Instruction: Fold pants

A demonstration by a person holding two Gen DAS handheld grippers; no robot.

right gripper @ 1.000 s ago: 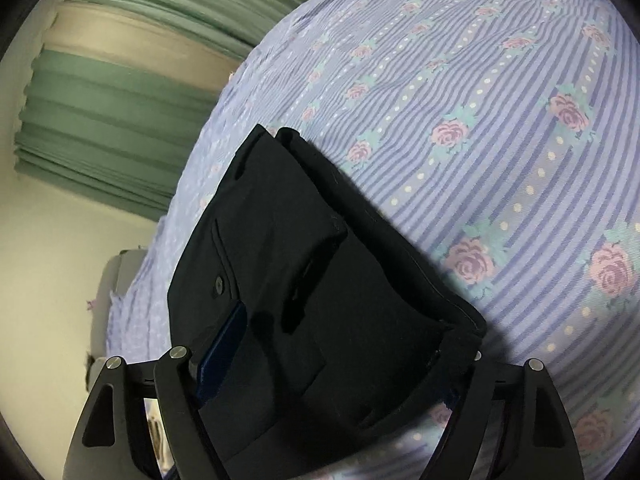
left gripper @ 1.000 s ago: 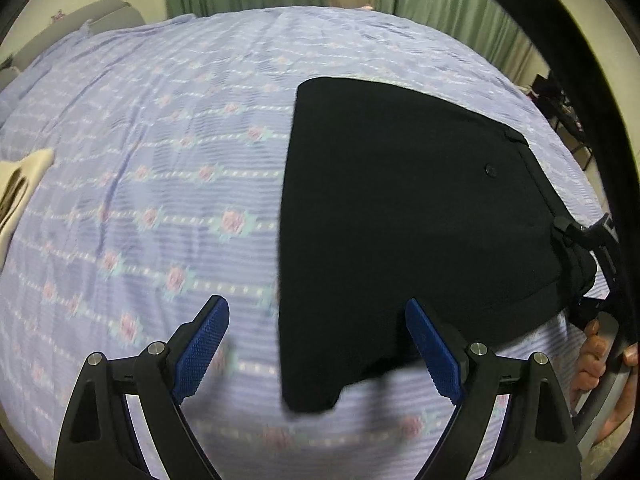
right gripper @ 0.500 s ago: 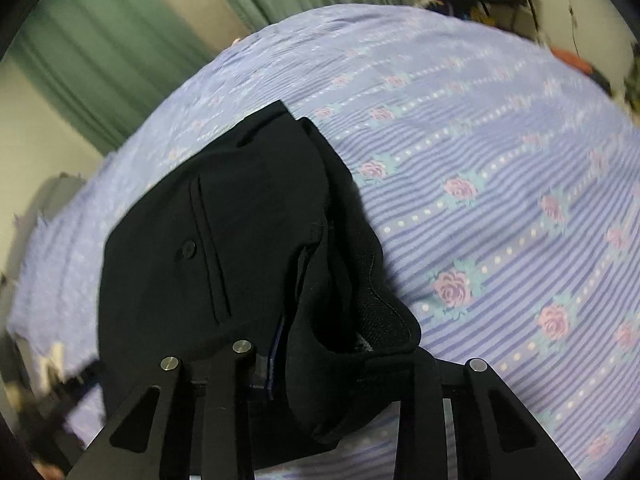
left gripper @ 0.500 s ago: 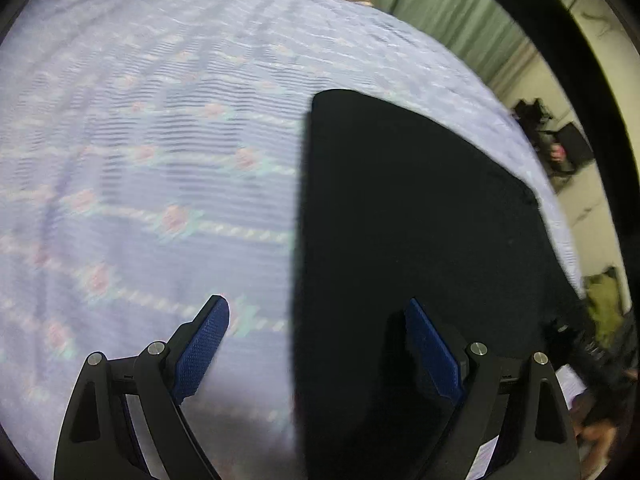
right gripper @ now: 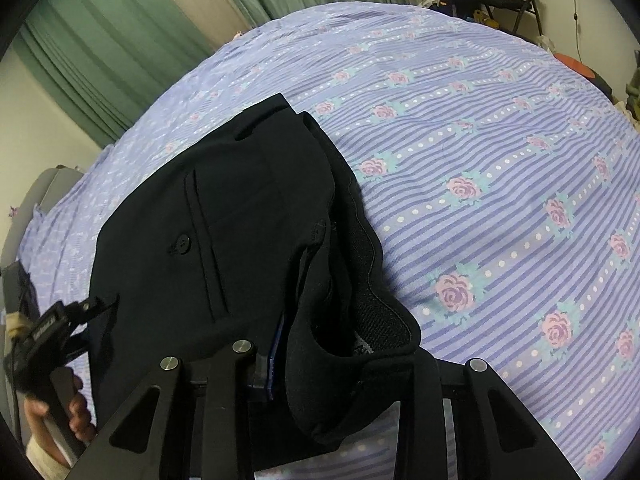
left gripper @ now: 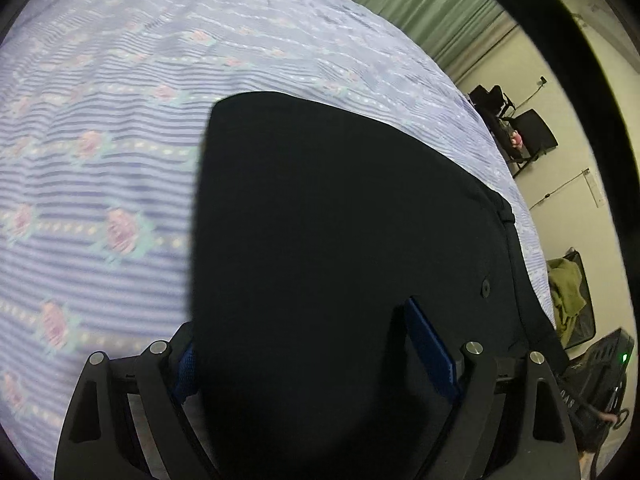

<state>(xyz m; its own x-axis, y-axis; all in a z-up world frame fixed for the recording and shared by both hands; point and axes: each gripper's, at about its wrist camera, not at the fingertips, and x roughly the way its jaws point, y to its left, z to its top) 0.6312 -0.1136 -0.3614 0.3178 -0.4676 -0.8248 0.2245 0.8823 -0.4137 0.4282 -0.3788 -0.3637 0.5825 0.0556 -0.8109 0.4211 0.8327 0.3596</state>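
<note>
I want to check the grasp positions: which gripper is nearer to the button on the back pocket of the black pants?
Left, probably. The left gripper straddles the pants with the button just beyond its right finger. The right gripper grips the waistband, its button farther off.

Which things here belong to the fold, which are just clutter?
In the job:
- black pants
- left tool, fingers apart around the pants
- right tool
- bed, the work surface

Lying about:
- curtains
- chair
- green cloth
</note>
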